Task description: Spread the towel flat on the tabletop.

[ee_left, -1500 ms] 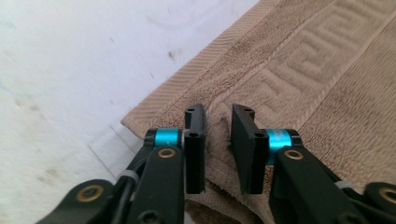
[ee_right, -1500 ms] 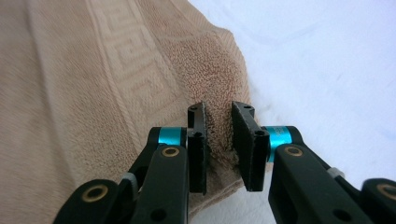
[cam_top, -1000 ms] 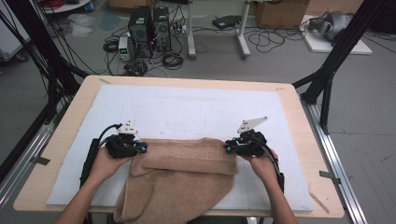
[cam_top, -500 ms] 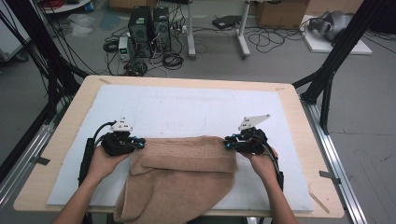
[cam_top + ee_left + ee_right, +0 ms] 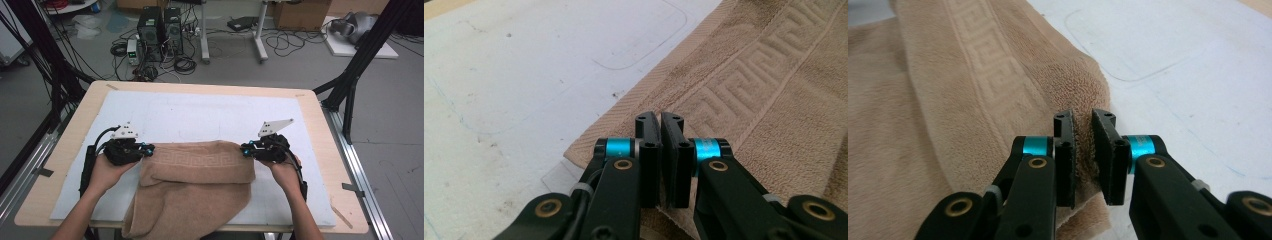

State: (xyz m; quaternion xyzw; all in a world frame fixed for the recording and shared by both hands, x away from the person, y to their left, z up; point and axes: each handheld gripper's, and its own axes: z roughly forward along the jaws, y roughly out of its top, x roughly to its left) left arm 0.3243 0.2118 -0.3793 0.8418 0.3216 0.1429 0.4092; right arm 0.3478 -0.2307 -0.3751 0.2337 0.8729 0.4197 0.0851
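A tan towel [image 5: 200,175] with a key-pattern band lies folded on the white mat [image 5: 200,110], and its near part hangs over the table's front edge. My left gripper [image 5: 148,148] is at the left end of the folded edge. In the left gripper view the left gripper [image 5: 660,120] has its jaws together, with the towel [image 5: 764,75] pinched low between them. My right gripper [image 5: 245,150] is at the right end of the fold. In the right gripper view the right gripper [image 5: 1083,117] has just been closing, and a ridge of the towel [image 5: 948,100] is squeezed between its pads.
The mat covers a wooden table [image 5: 65,150] with metal rails along both sides. Black frame legs [image 5: 350,85] stand at the far corners. Computers and cables [image 5: 160,30] sit on the floor beyond the table. Bare mat stretches behind the towel.
My left gripper has risen a little at the towel's left corner. The right hand has stayed in place with its jaws drawn closer on the fold.
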